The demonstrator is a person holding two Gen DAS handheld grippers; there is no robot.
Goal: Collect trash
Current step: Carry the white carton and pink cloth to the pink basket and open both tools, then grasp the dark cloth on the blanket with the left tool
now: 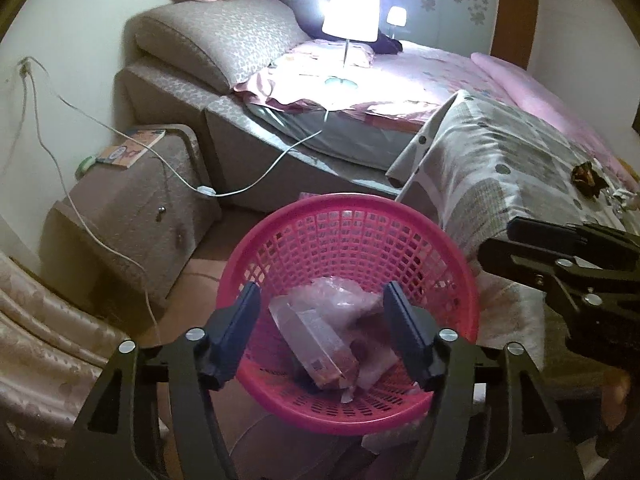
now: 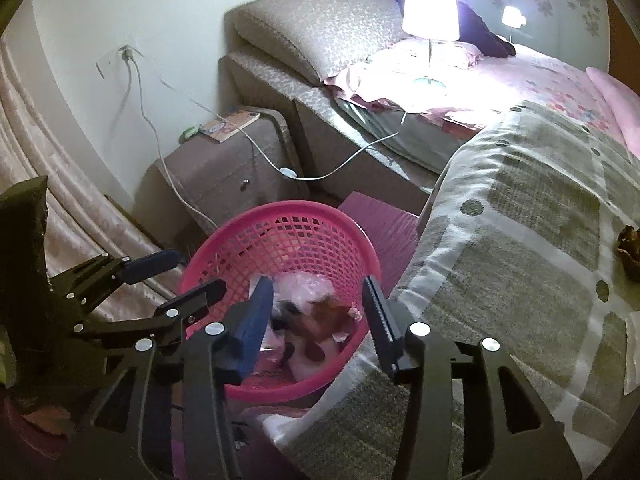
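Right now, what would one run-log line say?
pink mesh plastic basket: holds crumpled wrappers | both grippers' fingers: open, empty | brown scrap: on quilt

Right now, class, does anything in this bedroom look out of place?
Yes. A lit lamp stands on the bed instead of the nightstand, its cord hanging over the edge, and a dark crumpled scrap lies on the quilt.

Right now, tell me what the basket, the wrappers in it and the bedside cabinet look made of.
Basket: moulded pink plastic, slightly glossy, going by its regular lattice holes.
Wrappers: thin crinkled plastic film, partly clear; one looks like a printed pack.
Cabinet: apparently upholstered in patterned beige fabric or leatherette, matching the bed frame.
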